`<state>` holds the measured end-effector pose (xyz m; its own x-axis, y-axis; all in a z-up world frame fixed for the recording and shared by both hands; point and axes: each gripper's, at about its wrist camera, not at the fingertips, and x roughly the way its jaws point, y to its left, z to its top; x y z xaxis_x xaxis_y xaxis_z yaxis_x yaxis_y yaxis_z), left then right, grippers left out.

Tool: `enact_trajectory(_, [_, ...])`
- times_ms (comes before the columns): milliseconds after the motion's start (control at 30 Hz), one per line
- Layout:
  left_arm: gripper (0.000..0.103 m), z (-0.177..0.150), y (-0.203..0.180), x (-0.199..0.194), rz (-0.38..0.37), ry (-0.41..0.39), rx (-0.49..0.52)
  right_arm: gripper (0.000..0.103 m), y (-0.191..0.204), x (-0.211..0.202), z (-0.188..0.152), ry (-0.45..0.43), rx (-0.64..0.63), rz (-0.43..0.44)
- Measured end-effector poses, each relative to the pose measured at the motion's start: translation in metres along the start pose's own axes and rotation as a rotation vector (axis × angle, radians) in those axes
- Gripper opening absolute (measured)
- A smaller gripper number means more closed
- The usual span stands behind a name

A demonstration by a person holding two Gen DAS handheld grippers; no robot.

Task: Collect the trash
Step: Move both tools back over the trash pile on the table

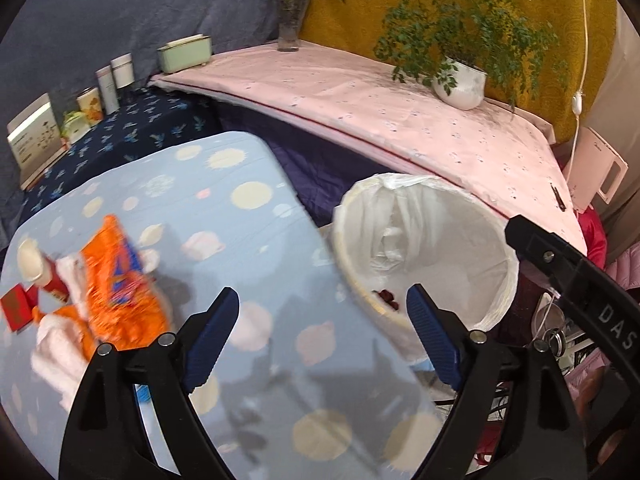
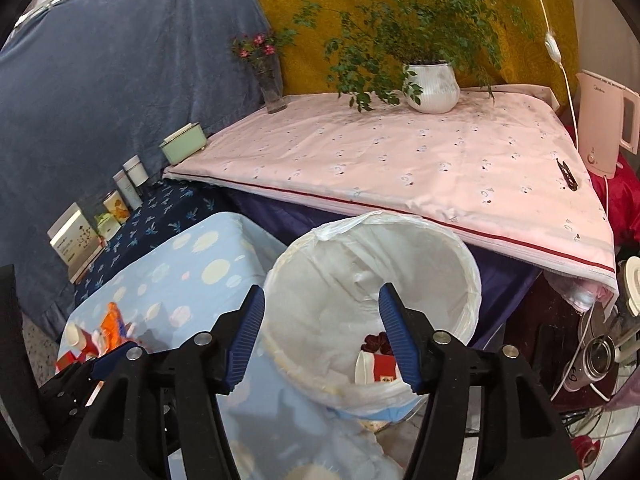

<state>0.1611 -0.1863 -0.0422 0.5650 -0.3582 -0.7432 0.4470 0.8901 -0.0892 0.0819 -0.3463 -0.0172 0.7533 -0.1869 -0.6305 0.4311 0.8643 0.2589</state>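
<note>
A white-lined trash bin [image 1: 424, 240] [image 2: 372, 276] stands beside the light blue dotted table [image 1: 248, 264] [image 2: 180, 276]. Inside it lie a red-and-white carton [image 2: 380, 366] and dark red bits [image 1: 386, 296]. On the table's left lies a pile of trash: an orange snack wrapper [image 1: 120, 280] [image 2: 114, 326], pale tissue [image 1: 56, 356], a small red box [image 1: 16, 306] and a red-and-white bottle [image 1: 36, 268]. My left gripper [image 1: 322, 338] is open and empty above the table edge, right of the pile. My right gripper [image 2: 322, 338] is open and empty over the bin's mouth.
A pink-clothed table [image 2: 400, 160] behind the bin carries a potted plant [image 2: 432, 86], a flower vase [image 2: 272, 88] and a mint box [image 2: 182, 148]. A kettle [image 2: 604, 128] stands at far right. Tins and boxes [image 1: 92, 104] line a dark blue patterned surface at left.
</note>
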Motion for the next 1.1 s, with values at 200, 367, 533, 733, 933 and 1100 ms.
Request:
enact_trajectory(200, [0.085,-0.025,0.044,-0.027,0.083,0.0,-0.065,0.062,0.036,-0.017,-0.021,0.012,-0.047,0.041])
enact_trajectory(367, [0.085,-0.044,0.083,-0.048,0.147,0.008,-0.124,0.063,0.066,-0.023,-0.038,0.036,-0.082,0.078])
enact_trajectory(533, [0.086,-0.064,0.125,-0.067,0.2,0.012,-0.187,0.064,0.096,-0.026,-0.056,0.063,-0.119,0.106])
enact_trajectory(733, [0.086,-0.086,0.165,-0.084,0.247,0.015,-0.255,0.064,0.132,-0.025,-0.079,0.1,-0.169,0.132])
enact_trajectory(933, [0.086,-0.104,0.196,-0.092,0.272,0.027,-0.31,0.064,0.162,-0.019,-0.101,0.138,-0.217,0.158])
enact_trajectory(1100, [0.09,-0.12,0.216,-0.093,0.29,0.044,-0.345,0.064,0.181,-0.007,-0.117,0.176,-0.246,0.169])
